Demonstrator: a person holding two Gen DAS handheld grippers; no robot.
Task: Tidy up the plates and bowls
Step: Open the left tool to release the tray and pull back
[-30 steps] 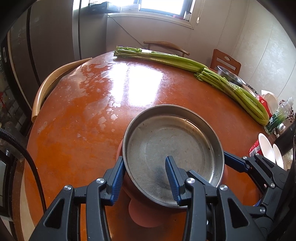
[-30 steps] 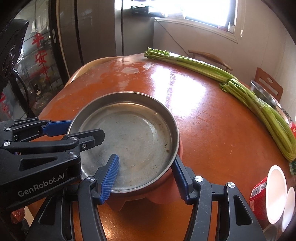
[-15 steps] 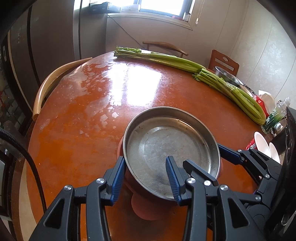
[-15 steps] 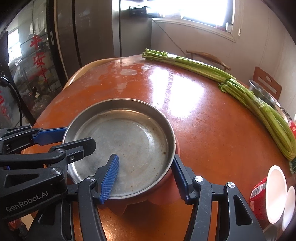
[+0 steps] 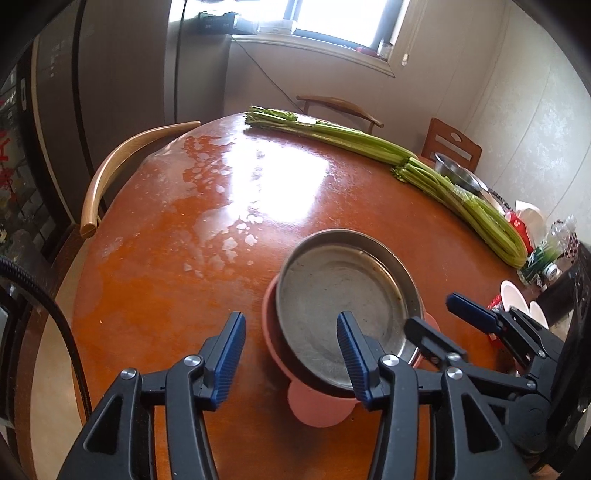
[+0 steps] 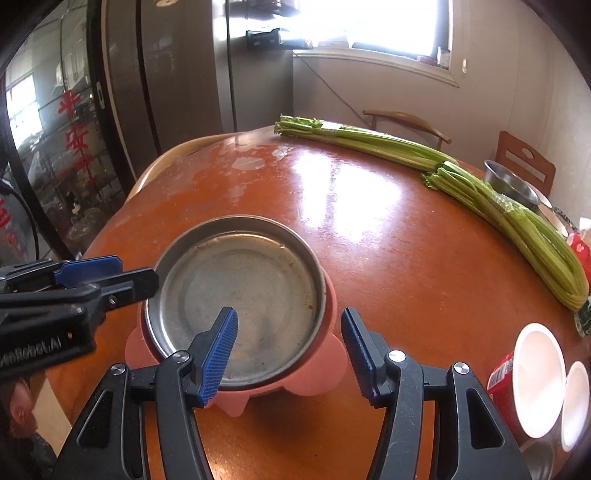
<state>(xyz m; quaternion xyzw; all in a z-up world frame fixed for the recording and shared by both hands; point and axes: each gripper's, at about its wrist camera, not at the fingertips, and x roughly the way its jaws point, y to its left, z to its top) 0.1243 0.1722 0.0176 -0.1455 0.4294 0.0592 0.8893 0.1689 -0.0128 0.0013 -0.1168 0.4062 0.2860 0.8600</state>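
Locate the right gripper (image 6: 288, 354) at 6 o'clock in the right wrist view. Note jaws apart, straddling the near rim of the metal plate (image 6: 240, 288), with one blue pad over the plate floor and the other outside the pink bowl (image 6: 317, 380). Read neither pad as pressing.

Locate the left gripper (image 5: 290, 358) at 6 o'clock in the left wrist view. Note jaws opening, with the near-left rim of plate and bowl between them and no pad pressing. Read one pad as standing clear at 7 o'clock of the bowl and the other as hanging over the plate floor.

Find the metal plate just beyond both grippers, nested upright in the pink bowl, with the bowl's lobed rim showing around the near side. Find both resting on the round orange table (image 6: 388, 240), on its near half.

Find white cups (image 6: 537, 380) at 4 o'clock, near the table edge, beside a red carton (image 6: 500, 369).

Farther out, trace two bundles of celery (image 6: 498, 218) lying end to end from 12 o'clock to 3 o'clock. Find a steel bowl (image 6: 509, 184) just behind the celery at 2 o'clock.

Beyond the table, find wooden chairs (image 6: 406, 122) at 1 o'clock and a bright window (image 6: 388, 26) above.
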